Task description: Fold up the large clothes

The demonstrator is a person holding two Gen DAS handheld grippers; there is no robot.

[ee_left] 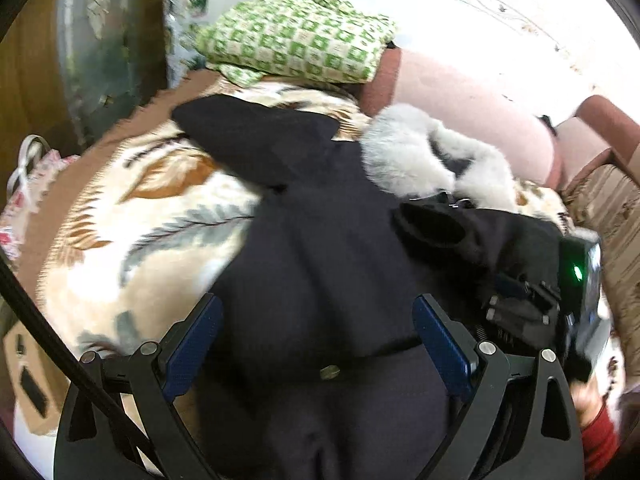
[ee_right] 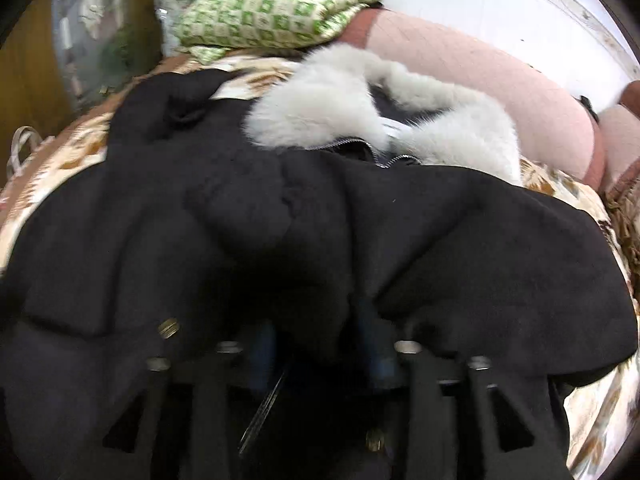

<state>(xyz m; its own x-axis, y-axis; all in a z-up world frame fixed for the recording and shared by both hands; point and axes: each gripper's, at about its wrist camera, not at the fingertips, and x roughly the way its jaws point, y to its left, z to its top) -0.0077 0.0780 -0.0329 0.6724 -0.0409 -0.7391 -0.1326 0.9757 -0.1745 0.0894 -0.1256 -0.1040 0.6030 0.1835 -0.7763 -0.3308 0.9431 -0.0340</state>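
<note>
A large black coat with a grey fur collar lies on a leaf-patterned blanket. My left gripper is open above the coat's lower part, its blue pads wide apart and holding nothing. The right gripper's body shows at the right of the left wrist view, against a raised fold of the coat. In the right wrist view the coat fills the frame, the fur collar behind it. My right gripper is shut on a bunched fold of black cloth that covers its fingers.
A green checked cloth and pink bolster pillows lie at the head of the bed. A wooden wardrobe with a mirror stands at the left. A floral bag and a cardboard box sit by the left edge.
</note>
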